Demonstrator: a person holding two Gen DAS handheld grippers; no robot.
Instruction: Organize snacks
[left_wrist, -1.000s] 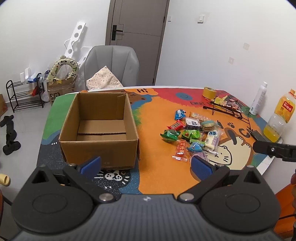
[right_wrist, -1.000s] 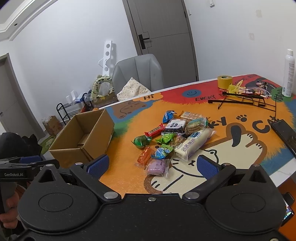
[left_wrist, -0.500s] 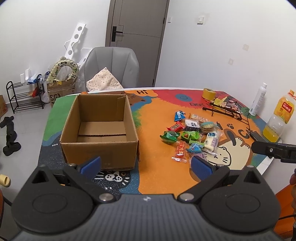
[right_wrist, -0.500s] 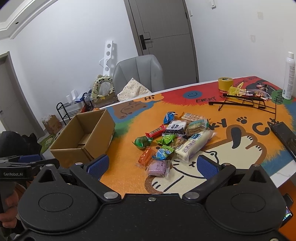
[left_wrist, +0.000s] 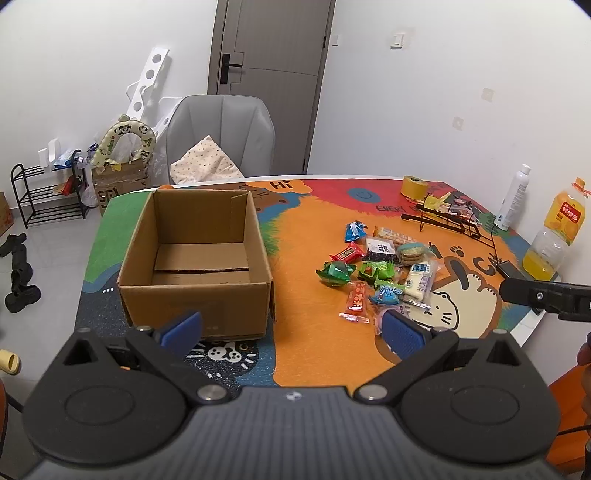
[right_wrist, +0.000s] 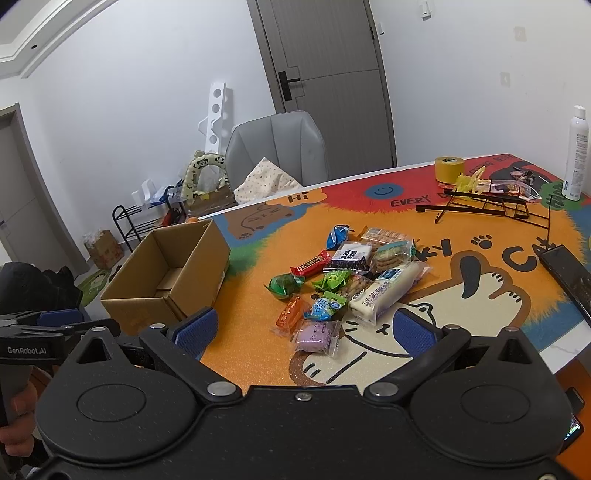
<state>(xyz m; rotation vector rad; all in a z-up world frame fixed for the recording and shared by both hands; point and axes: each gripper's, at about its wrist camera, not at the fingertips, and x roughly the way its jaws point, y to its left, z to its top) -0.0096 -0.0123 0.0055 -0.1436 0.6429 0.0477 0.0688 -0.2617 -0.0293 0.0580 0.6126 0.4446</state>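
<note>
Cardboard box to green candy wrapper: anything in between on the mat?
Nothing. Between the cardboard box and green candy wrapper lies bare orange mat, shown in both wrist views.

On the left tongs (right_wrist: 55, 325), you read "GenRobot.AI" on the grey body. On the counter (right_wrist: 461, 229) mat, you read "Hi" and "EVERY"; the remaining large letters are partly hidden. Snack wrapper print is too small to read.

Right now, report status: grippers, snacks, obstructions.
Left gripper open, right gripper open, both empty. Snacks piled on the table; cardboard box empty. Nothing blocking.
</note>
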